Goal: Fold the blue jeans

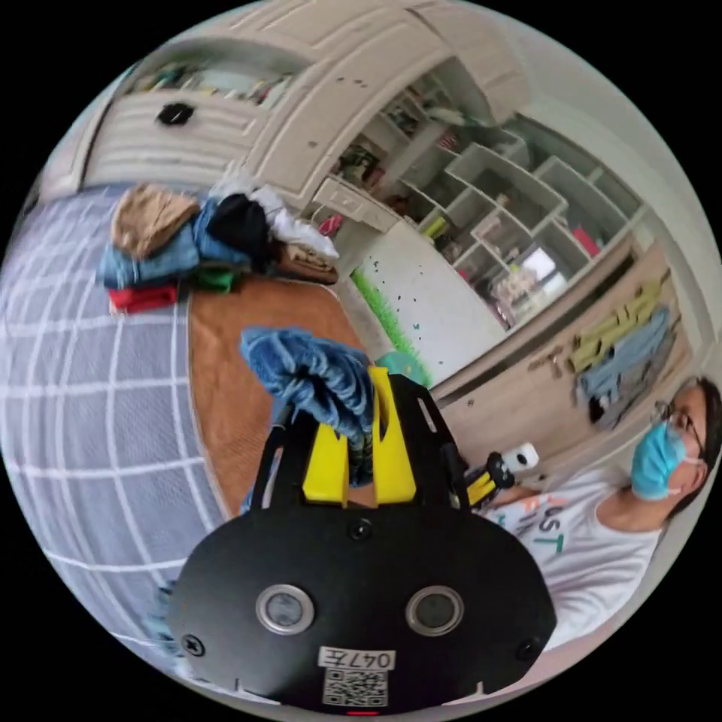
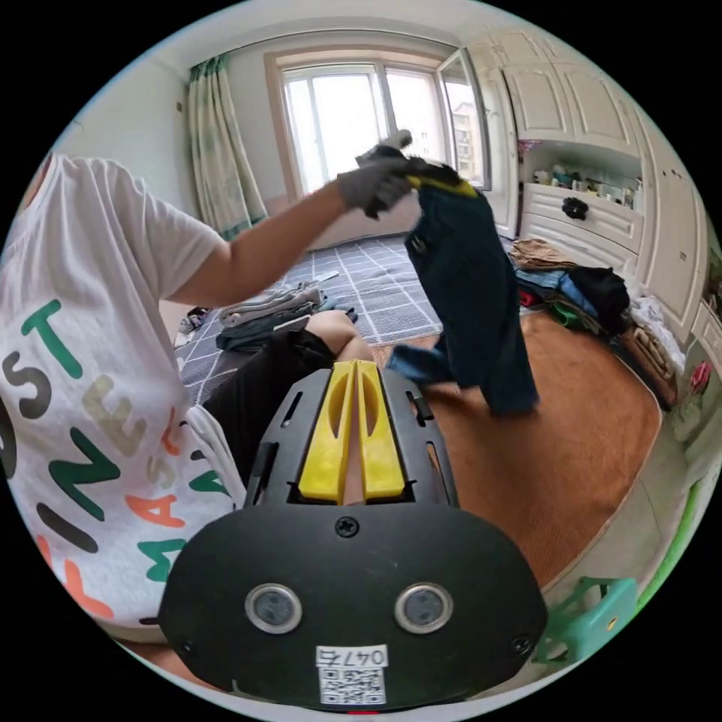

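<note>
Left gripper [image 1: 359, 421] clamped on blue jeans [image 2: 470, 293], held high, hem dangling over orange mat [image 2: 571, 466]. Right gripper [image 2: 355, 421] jaws together, empty. Risk: single pinch point, so denim could slip or bunch.

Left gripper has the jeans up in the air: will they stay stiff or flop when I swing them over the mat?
Probably floppy: the jeans hang limp from the left gripper, legs trailing toward the mat. Likely heavy, bunching thickly between the jaws. Expect swinging.
</note>
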